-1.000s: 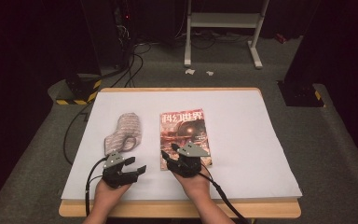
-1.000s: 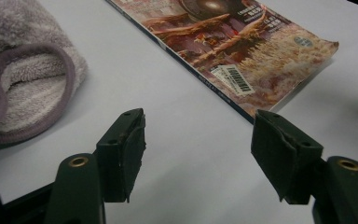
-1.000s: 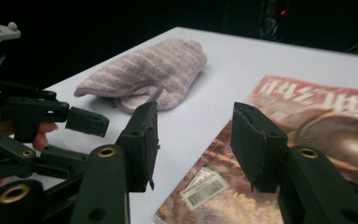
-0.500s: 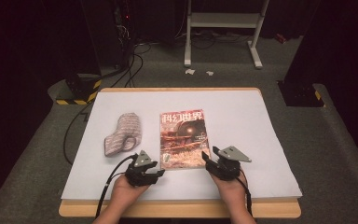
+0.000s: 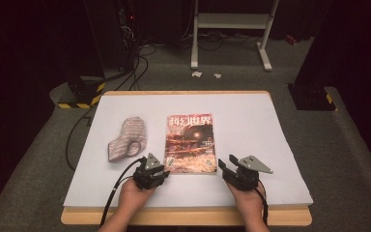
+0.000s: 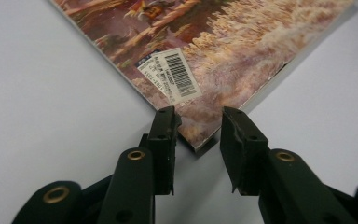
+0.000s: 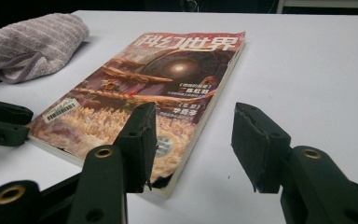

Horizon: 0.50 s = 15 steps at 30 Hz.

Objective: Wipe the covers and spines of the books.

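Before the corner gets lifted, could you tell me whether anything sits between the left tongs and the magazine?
Nothing visible does: the left tongs already straddle the magazine's near corner, with bare table around.

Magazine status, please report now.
Left gripper closing at magazine near corner, no grip yet. Right gripper open beside it. Towel clear, left.

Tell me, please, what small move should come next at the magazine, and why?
Probably close the left gripper fully on the magazine corner: its jaws have just been closing and straddle that corner, seemingly without pinching yet. The right gripper waits open at the other near corner.
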Tool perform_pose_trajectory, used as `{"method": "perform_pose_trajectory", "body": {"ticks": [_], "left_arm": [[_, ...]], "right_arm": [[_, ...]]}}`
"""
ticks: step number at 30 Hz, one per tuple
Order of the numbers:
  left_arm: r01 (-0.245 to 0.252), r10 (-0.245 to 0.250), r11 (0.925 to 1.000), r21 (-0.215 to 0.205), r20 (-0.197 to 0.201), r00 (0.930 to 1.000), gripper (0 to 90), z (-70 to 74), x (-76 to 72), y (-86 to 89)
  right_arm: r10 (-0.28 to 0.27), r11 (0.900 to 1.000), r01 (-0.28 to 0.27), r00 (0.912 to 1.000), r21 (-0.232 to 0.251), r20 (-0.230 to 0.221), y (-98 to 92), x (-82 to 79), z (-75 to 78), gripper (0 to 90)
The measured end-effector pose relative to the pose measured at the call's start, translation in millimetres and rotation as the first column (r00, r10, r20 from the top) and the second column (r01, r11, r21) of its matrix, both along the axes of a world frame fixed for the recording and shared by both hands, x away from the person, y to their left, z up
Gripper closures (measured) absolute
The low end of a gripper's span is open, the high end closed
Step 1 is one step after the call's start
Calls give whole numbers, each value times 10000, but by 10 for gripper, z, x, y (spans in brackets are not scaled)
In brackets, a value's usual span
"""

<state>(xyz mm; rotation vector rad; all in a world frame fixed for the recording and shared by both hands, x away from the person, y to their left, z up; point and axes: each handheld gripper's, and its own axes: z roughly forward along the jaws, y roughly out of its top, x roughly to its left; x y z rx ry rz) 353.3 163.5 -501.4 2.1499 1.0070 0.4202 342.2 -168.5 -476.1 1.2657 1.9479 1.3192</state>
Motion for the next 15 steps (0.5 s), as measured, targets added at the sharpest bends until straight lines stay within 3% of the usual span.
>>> {"method": "perform_pose_trajectory", "body": {"ticks": [4,6,9,12,15], "left_arm": [[-32,32,9997,-246,-25,10000,680,-6,0,38],[-17,18,9991,-420,19,10000,616,4,-12,53],[21,-7,9981,-613,225,9997,591,28,-42,97],[-26,70,9966,-823,534,9985,545,59,-85,197],[-363,461,9899,-1370,691,9965,511,103,-131,381]], "right_arm": [[-14,10000,14,10000,-1,-53,10,18,-15,503],[21,10000,-21,9999,-39,-102,23,24,-27,503],[55,10000,-56,9999,-72,-91,26,24,-29,502],[41,10000,-42,9999,-60,-94,9,26,-26,500],[-18,10000,18,10000,-68,-95,-27,41,-27,497]]}}
